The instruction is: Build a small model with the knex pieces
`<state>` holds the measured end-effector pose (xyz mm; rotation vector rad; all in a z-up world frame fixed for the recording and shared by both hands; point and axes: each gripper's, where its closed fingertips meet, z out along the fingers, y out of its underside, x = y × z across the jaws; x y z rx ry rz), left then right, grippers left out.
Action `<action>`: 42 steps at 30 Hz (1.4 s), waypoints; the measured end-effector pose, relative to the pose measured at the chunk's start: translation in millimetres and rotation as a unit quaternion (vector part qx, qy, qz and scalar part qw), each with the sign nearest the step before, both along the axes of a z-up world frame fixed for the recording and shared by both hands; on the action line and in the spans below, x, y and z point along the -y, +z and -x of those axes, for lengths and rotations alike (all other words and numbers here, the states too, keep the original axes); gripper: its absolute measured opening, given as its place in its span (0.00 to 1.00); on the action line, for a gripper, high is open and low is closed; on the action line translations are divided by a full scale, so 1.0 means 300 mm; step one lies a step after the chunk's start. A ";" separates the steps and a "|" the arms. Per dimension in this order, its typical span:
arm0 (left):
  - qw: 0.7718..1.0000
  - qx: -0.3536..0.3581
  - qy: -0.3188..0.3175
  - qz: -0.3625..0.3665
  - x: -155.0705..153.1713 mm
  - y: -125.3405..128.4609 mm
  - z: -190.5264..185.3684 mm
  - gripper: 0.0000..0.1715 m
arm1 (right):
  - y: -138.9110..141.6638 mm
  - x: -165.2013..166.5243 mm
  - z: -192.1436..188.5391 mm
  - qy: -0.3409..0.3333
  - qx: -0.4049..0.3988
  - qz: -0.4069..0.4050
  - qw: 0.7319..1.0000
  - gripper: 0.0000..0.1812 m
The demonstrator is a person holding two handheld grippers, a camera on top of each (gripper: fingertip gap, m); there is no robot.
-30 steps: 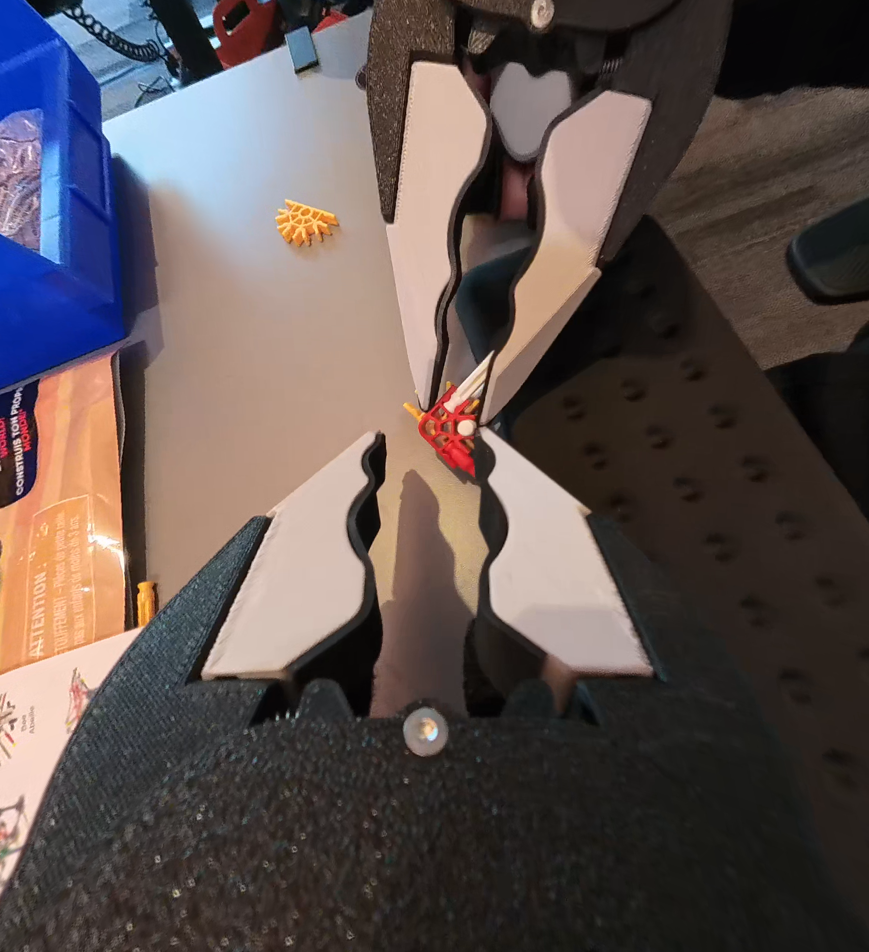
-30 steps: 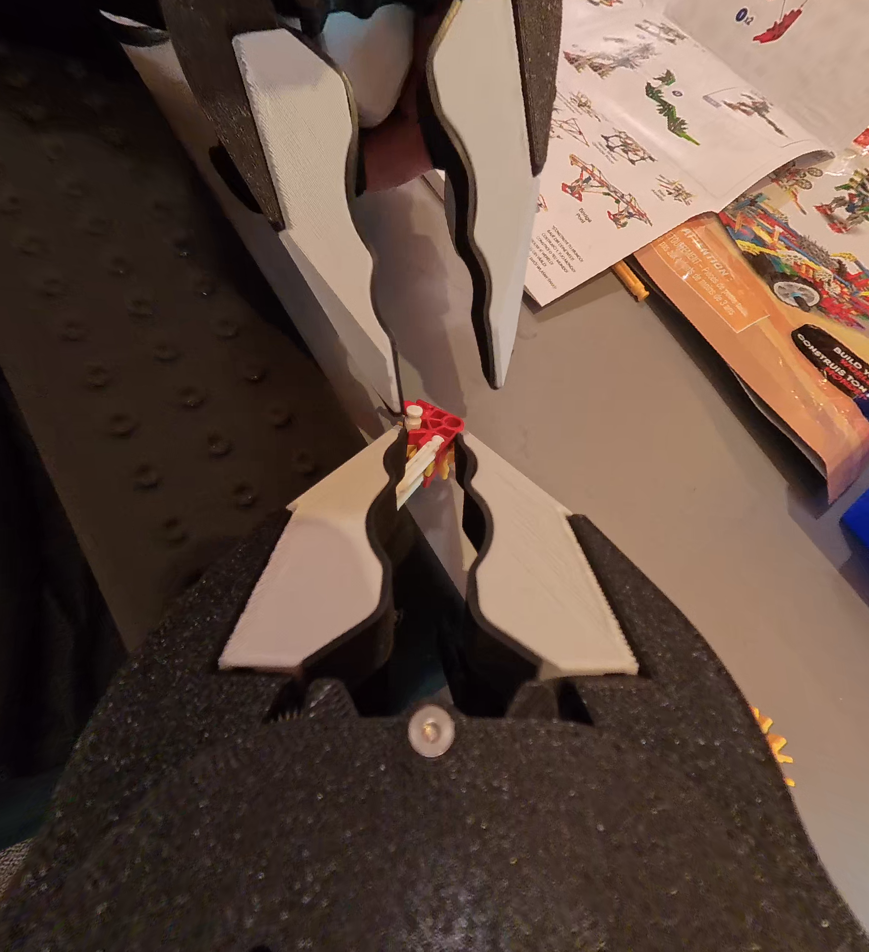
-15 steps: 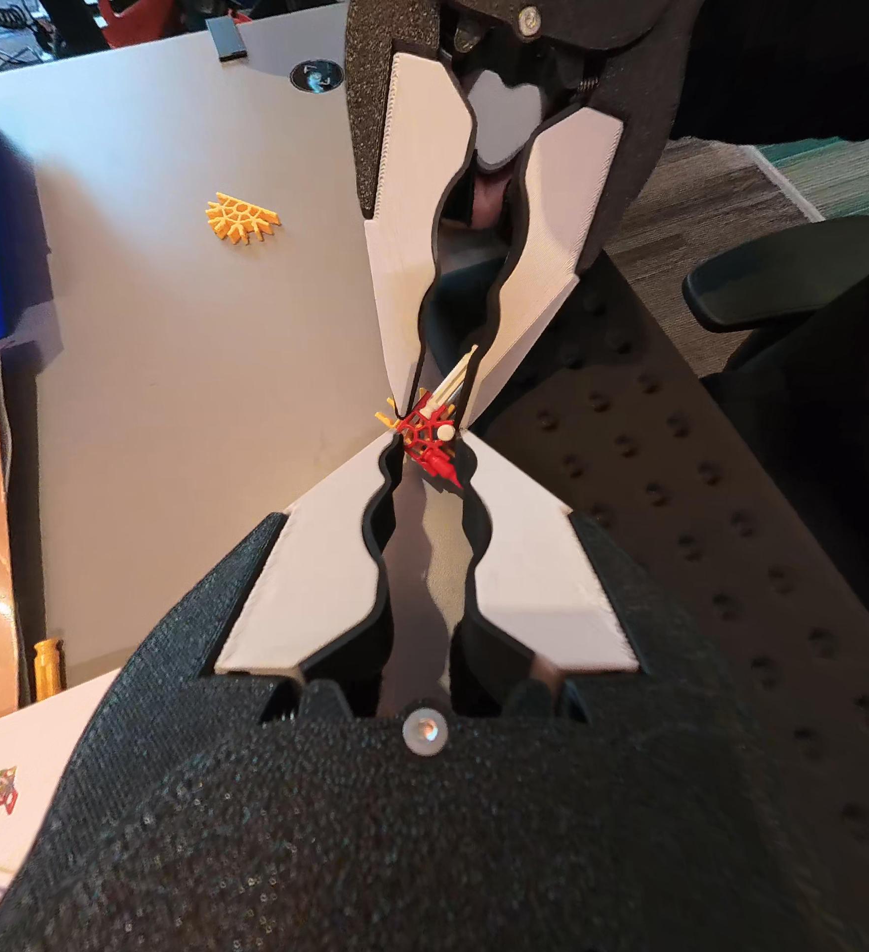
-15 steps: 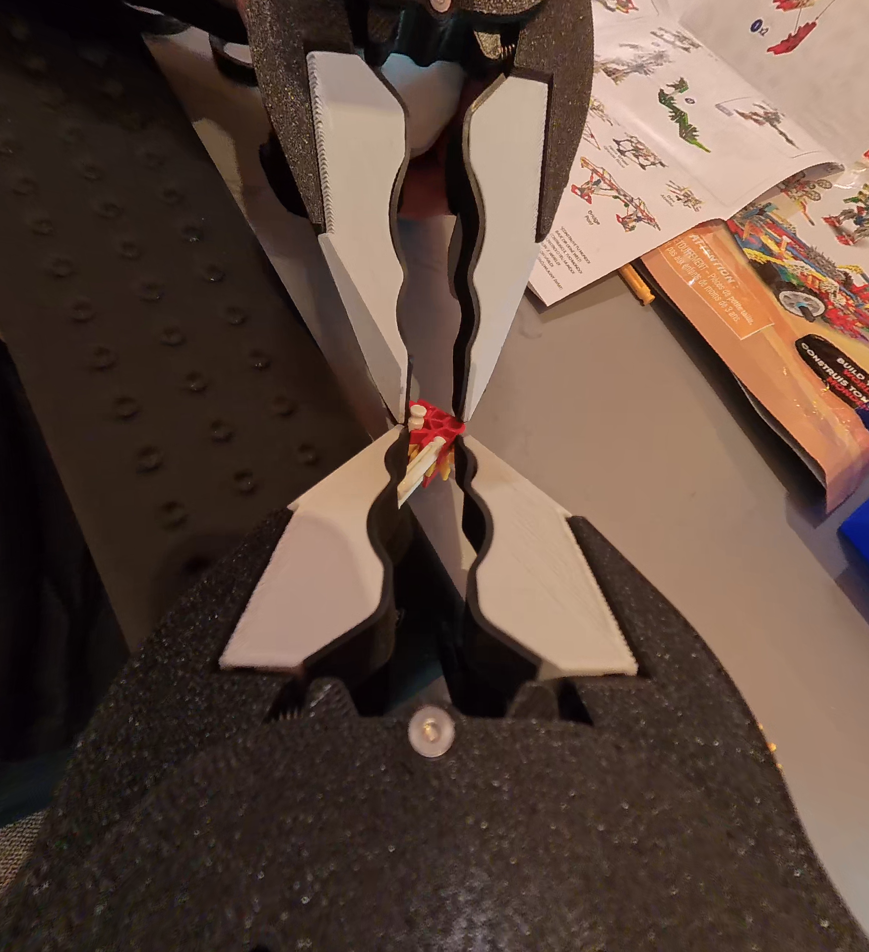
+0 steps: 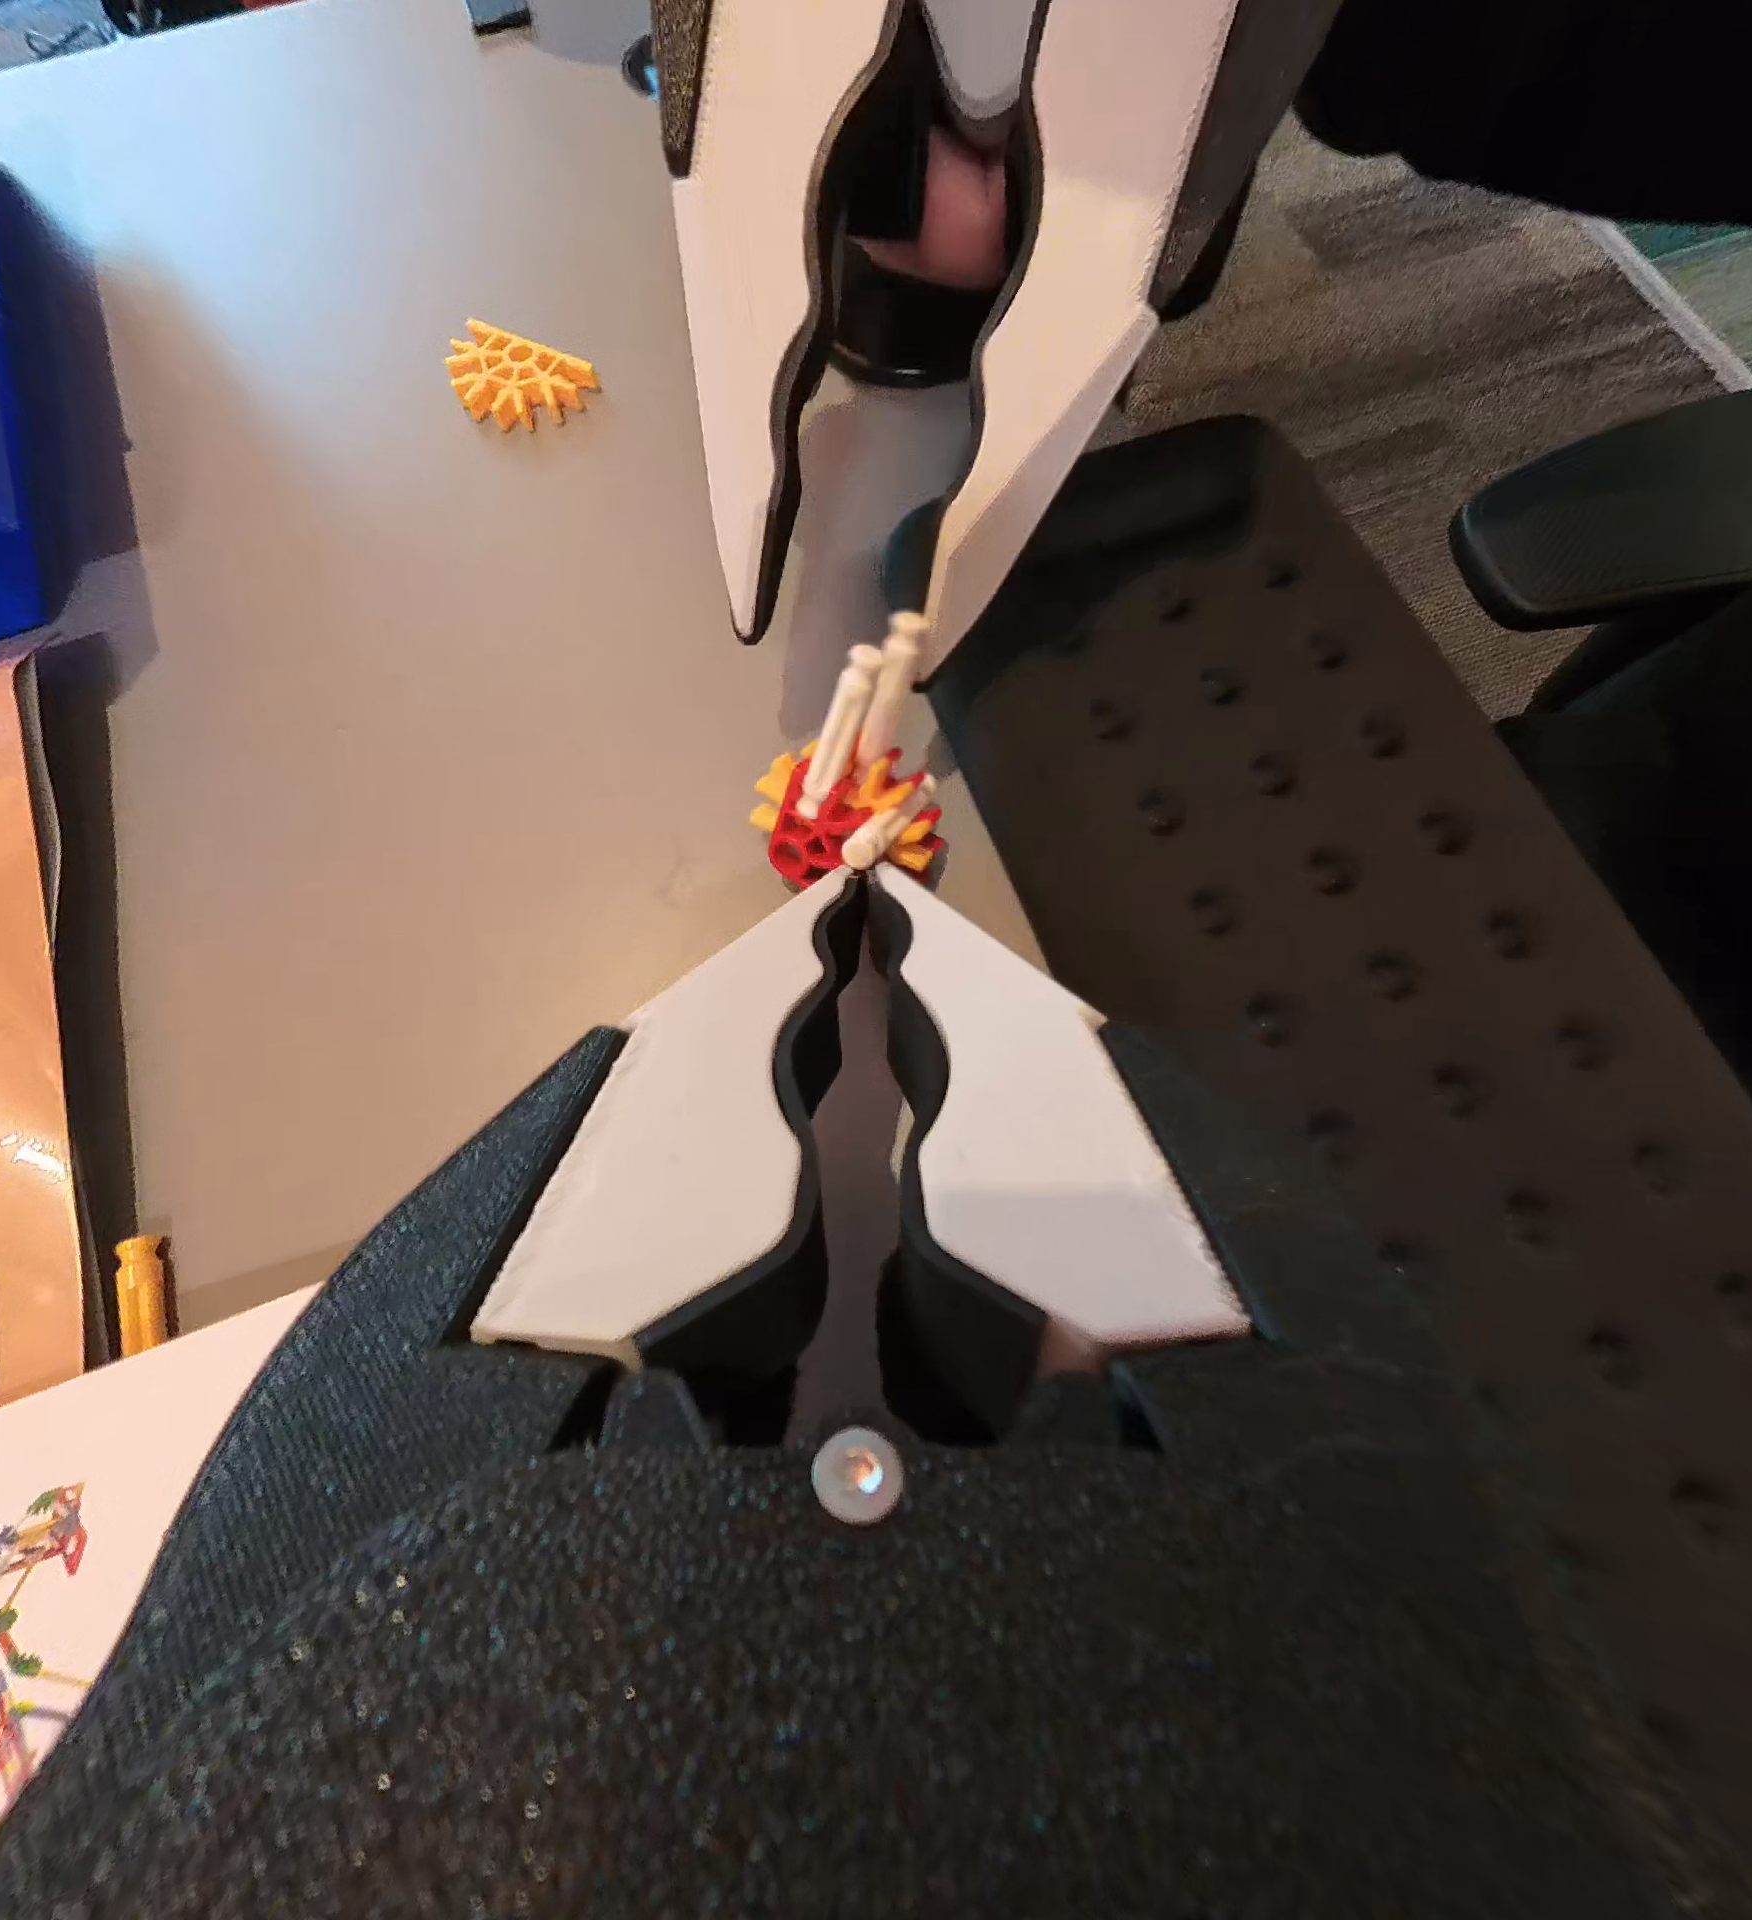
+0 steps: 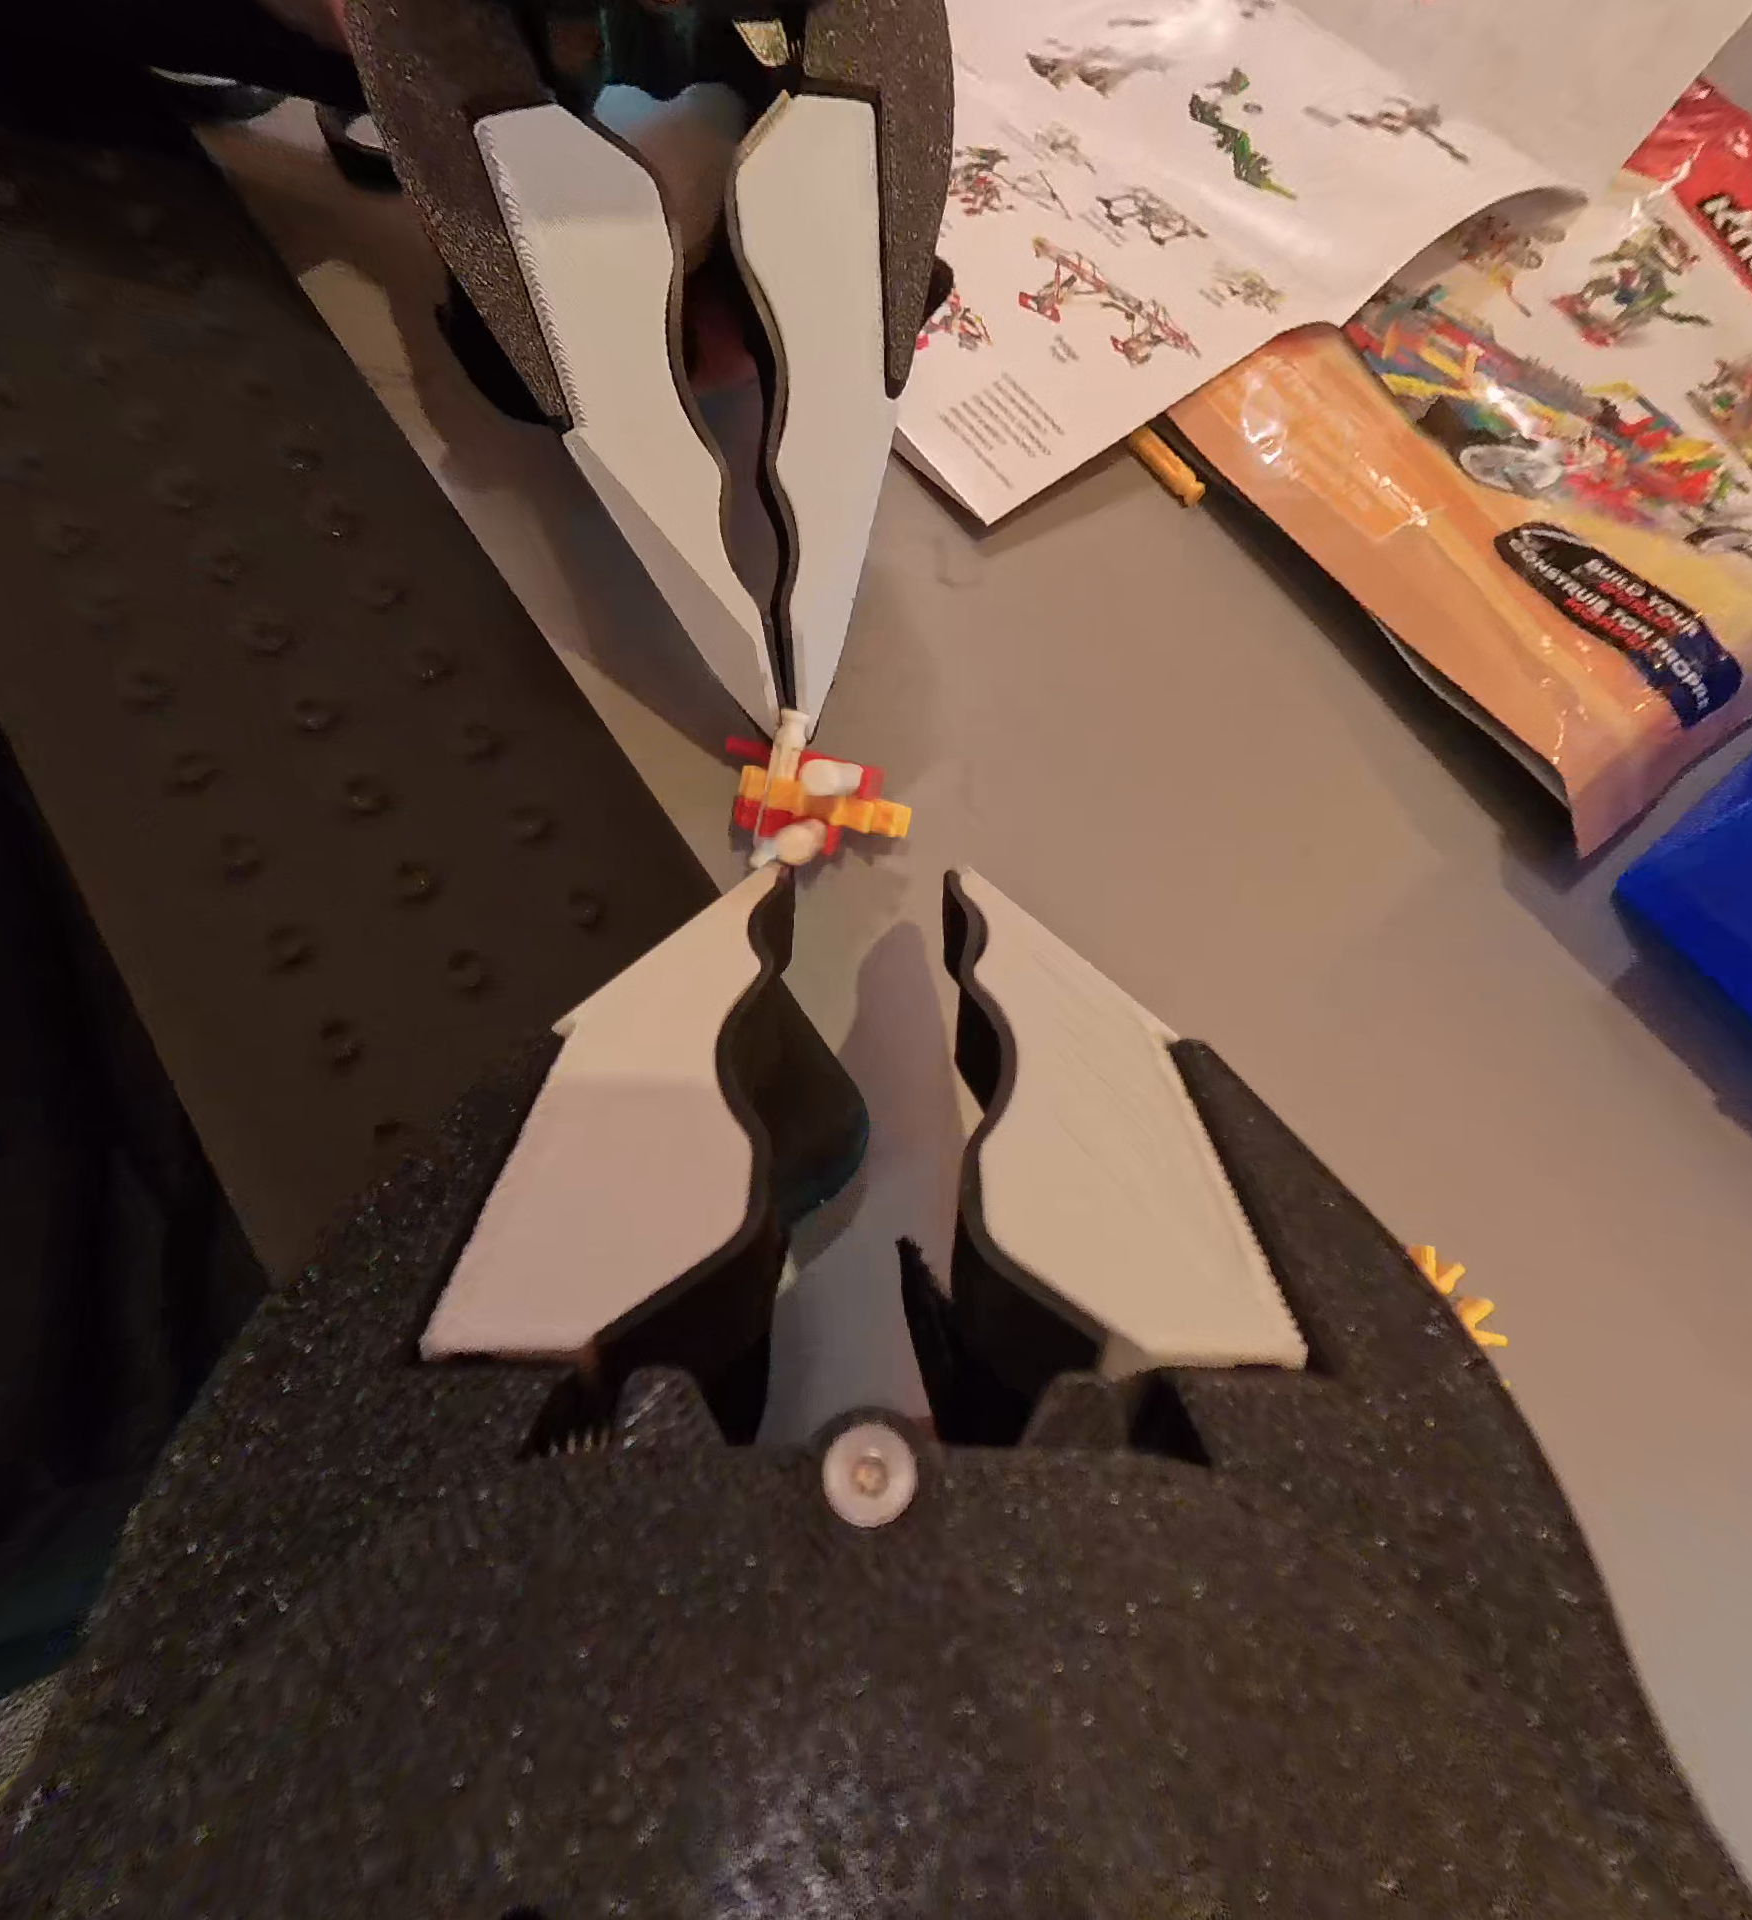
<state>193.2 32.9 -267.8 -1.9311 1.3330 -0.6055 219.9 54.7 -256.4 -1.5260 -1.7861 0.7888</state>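
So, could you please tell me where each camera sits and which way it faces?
Left wrist view: on the left hand-held gripper, facing forward over the grey table; its own shut fingers show, the right hand-held gripper opposite.
Right wrist view: on the right hand-held gripper, facing the opposite way; its own open fingers show.
Shared: both hand-held grippers, the red-and-yellow toy piece between them.

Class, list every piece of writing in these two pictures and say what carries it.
I will not quote the wording, only its carriers.
Toy packet: brand mark, dark banner, small print.
Instruction sheet: captions too small to read.
Toy model held by left hand-held gripper: no writing.
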 end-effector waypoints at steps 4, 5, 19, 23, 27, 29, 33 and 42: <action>1.000 -0.018 0.003 -0.001 -0.001 -0.014 0.009 0.00 | -0.010 0.014 0.007 0.016 0.010 0.006 1.000 0.16; 1.000 -0.025 0.004 -0.003 -0.002 -0.020 0.012 0.00 | -0.013 0.019 0.011 0.020 0.013 0.009 1.000 0.16; 0.999 -0.031 -0.001 -0.035 -0.003 -0.001 -0.018 0.13 | -0.031 0.036 0.039 0.037 0.035 0.005 0.999 0.10; 0.998 -0.047 0.001 -0.044 -0.001 -0.003 0.006 0.10 | -0.031 0.060 0.076 0.053 0.043 -0.016 0.998 0.06; 0.997 -0.055 0.019 -0.053 0.014 0.001 0.055 0.08 | -0.017 0.029 0.098 0.035 0.036 -0.039 0.998 0.08; 0.995 -0.073 0.027 -0.065 0.023 -0.001 0.098 0.08 | -0.021 -0.010 0.103 0.010 0.035 -0.041 0.998 0.08; 0.991 -0.092 0.044 -0.083 0.029 -0.003 0.157 0.09 | -0.057 -0.061 0.116 -0.016 0.070 -0.085 0.994 0.09; 0.989 -0.098 0.053 -0.093 0.059 -0.008 0.187 0.21 | -0.049 -0.030 0.171 0.020 0.065 -0.040 0.997 0.16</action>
